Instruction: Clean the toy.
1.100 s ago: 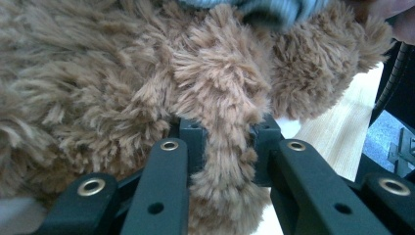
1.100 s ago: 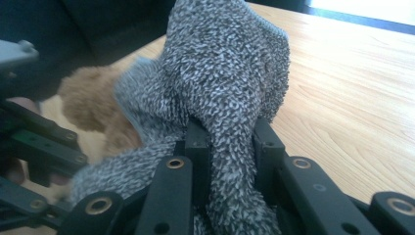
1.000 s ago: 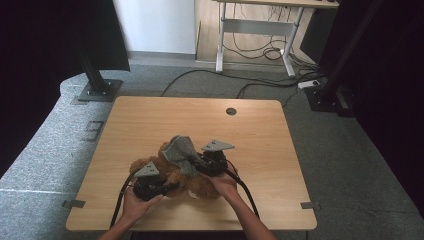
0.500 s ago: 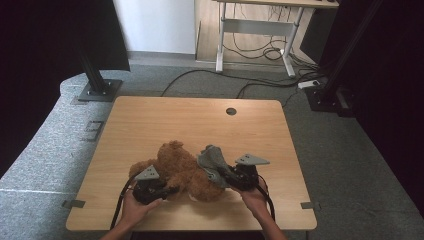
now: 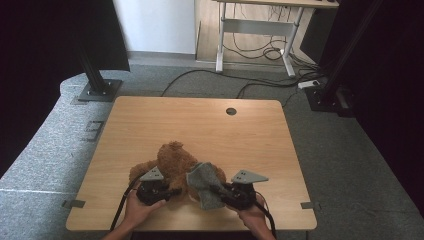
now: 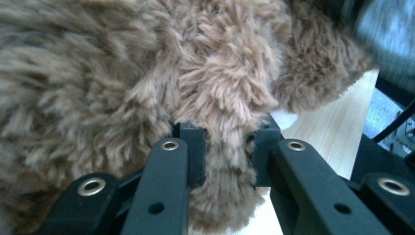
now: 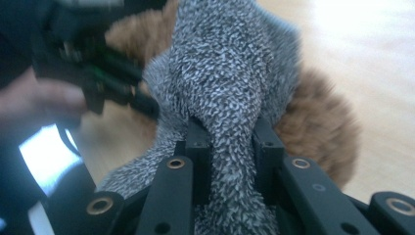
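Observation:
A brown plush teddy bear [image 5: 172,160] lies near the front edge of the wooden table [image 5: 200,125]. My left gripper [image 5: 175,191] is at the bear's left side and is shut on a tuft of its fur [image 6: 226,161]. A grey knitted cloth [image 5: 204,184] drapes over the bear's right side. My right gripper [image 5: 217,190] is shut on a fold of that cloth [image 7: 230,142], which rises between its jaws. In the right gripper view the bear [image 7: 313,127] shows behind the cloth, and the left gripper [image 7: 98,73] is blurred at upper left.
A round cable hole [image 5: 231,111] sits near the table's far edge. Black stands [image 5: 97,85] and a desk frame with cables [image 5: 260,45] are on the floor beyond. The table's far half is bare wood.
My right gripper has pulled the grey cloth to the right and toward the front edge, off the bear's top. The bear's head now shows. The left gripper has barely moved.

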Demonstrator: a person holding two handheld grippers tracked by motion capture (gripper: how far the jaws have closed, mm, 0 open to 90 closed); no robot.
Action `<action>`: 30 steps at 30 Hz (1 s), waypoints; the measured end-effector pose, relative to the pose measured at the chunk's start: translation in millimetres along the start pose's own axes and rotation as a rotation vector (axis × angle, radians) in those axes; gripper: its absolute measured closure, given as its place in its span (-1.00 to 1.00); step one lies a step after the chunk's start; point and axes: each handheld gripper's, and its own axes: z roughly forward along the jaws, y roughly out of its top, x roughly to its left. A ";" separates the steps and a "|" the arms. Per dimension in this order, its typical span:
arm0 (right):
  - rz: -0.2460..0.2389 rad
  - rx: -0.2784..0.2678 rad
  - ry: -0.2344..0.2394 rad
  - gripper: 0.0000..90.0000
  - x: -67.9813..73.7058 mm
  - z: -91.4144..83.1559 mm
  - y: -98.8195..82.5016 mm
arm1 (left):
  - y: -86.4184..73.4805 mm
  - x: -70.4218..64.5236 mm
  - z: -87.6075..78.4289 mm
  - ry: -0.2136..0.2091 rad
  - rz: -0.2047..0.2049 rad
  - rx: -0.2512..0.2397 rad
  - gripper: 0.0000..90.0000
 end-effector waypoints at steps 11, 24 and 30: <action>0.011 -0.018 -0.006 0.68 -9.1 2.2 -16.1 | 3.4 0.3 9.7 0.005 0.004 0.022 0.64; 0.026 -0.028 -0.026 0.67 -21.8 4.7 -8.0 | 9.1 4.0 18.7 0.011 0.000 0.026 0.64; 0.034 -0.070 -0.022 0.67 -22.1 7.7 20.9 | 7.9 3.3 17.1 0.015 0.002 0.026 0.64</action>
